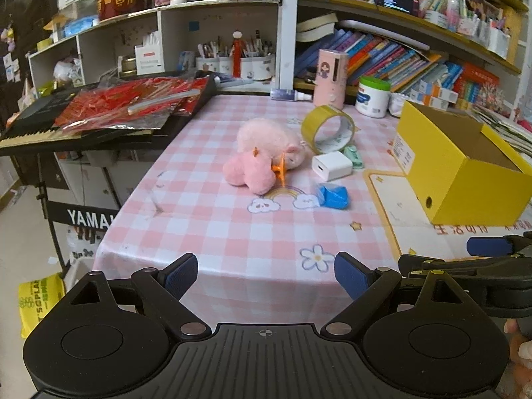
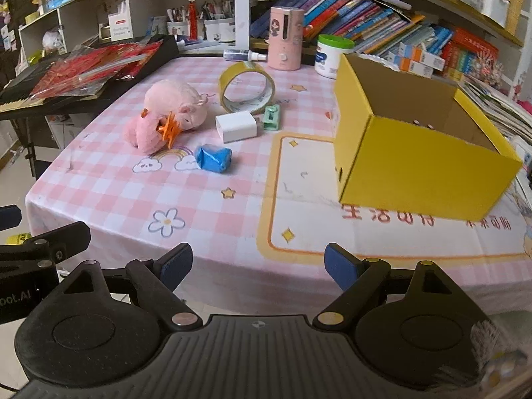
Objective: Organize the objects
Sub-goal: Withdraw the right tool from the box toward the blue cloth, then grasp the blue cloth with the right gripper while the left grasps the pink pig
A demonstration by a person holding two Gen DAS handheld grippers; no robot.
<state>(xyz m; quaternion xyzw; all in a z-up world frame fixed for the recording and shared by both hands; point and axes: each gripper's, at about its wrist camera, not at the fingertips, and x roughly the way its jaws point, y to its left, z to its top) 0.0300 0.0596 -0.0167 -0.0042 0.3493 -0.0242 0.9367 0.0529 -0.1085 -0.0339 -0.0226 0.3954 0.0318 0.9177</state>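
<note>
On the pink checked tablecloth (image 1: 212,232) (image 2: 109,186) lie a pink plush toy (image 1: 262,153) (image 2: 166,116), a yellow tape roll (image 1: 327,129) (image 2: 246,86), a white charger block (image 1: 332,165) (image 2: 235,126), a small green clip (image 1: 353,155) (image 2: 272,117) and a crumpled blue packet (image 1: 332,195) (image 2: 213,158). An open yellow cardboard box (image 1: 462,166) (image 2: 415,139) stands to their right. My left gripper (image 1: 266,274) hangs open at the table's near edge, well short of the objects. My right gripper (image 2: 258,266) is open too, empty, at the near edge in front of the box.
A keyboard (image 1: 50,126) (image 2: 20,99) piled with red wrapping sits left of the table. A pink dispenser (image 1: 331,78) (image 2: 286,38), a white tub (image 1: 373,96) (image 2: 332,55) and a small bottle (image 1: 289,94) (image 2: 244,55) line the back edge. Bookshelves (image 1: 399,60) fill the back wall.
</note>
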